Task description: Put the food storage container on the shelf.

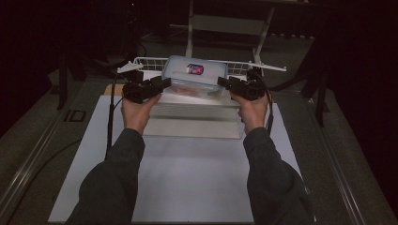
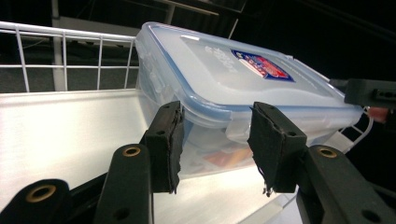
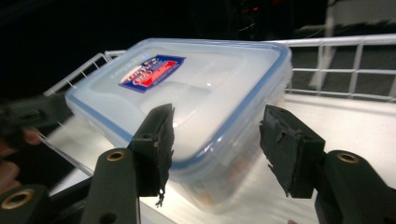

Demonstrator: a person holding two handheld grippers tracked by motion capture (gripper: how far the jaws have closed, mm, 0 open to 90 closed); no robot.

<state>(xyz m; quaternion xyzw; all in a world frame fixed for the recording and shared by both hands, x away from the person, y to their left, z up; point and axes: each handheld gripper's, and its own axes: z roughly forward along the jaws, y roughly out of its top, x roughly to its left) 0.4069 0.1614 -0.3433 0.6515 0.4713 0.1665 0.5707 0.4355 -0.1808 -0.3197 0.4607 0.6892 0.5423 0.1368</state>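
Dark room, grey floor; white tabletop (image 1: 187,178) with one shiny metal tray (image 1: 192,122) near its far edge and one white wire rack (image 1: 150,62) behind it. One rectangular translucent plastic container (image 1: 195,75), blue-sealed snap lid, red-blue label, sits over the tray's far side, mid-width of the tabletop. Something orange shows inside, unclear what. Two grippers, black jaws with rough foam pads. Left gripper (image 2: 215,140) jaws closed on the container's left-end lid clip. Right gripper (image 3: 215,144) jaws straddle its right-end corner; contact unclear.
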